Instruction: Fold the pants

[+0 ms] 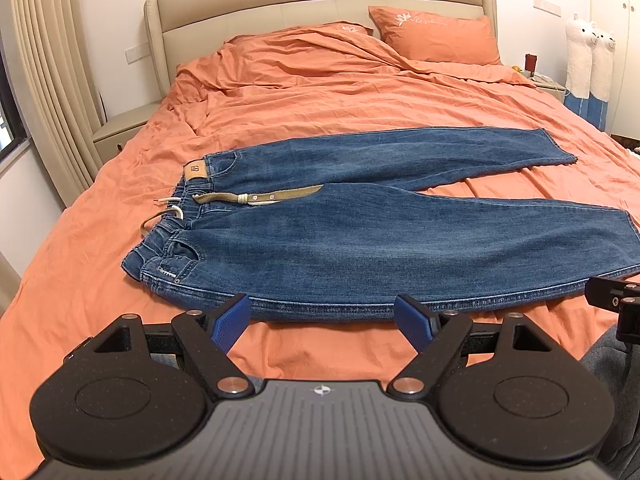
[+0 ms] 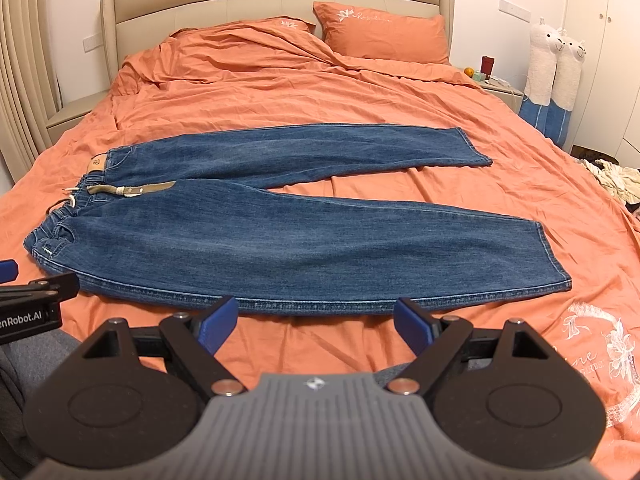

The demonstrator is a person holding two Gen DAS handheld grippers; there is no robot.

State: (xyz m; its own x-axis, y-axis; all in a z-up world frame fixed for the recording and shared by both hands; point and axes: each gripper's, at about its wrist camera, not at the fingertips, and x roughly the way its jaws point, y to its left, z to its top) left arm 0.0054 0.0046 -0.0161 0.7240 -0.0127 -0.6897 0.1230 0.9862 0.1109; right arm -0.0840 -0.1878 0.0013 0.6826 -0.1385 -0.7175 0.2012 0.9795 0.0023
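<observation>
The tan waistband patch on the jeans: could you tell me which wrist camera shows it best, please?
The left wrist view: the tan patch sits nearer the frame's centre and looks larger, with its dark logo mark visible. In the right wrist view the same patch lies toward the left edge, smaller and seen at a steeper angle, its mark harder to make out.

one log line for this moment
stage: pre-grasp | jeans: flat, unfolded on bed | left gripper: open | right gripper: open

A: The bed point(image 2: 360, 92) wears a rumpled orange duvet, with a beige padded headboard point(image 2: 240, 4) against a white wall point(image 2: 76, 0).

B: Pleated curtains point(image 1: 52, 60) hang left; two llama plushes point(image 2: 556, 68) lean beside the nightstand point(image 2: 502, 90).
</observation>
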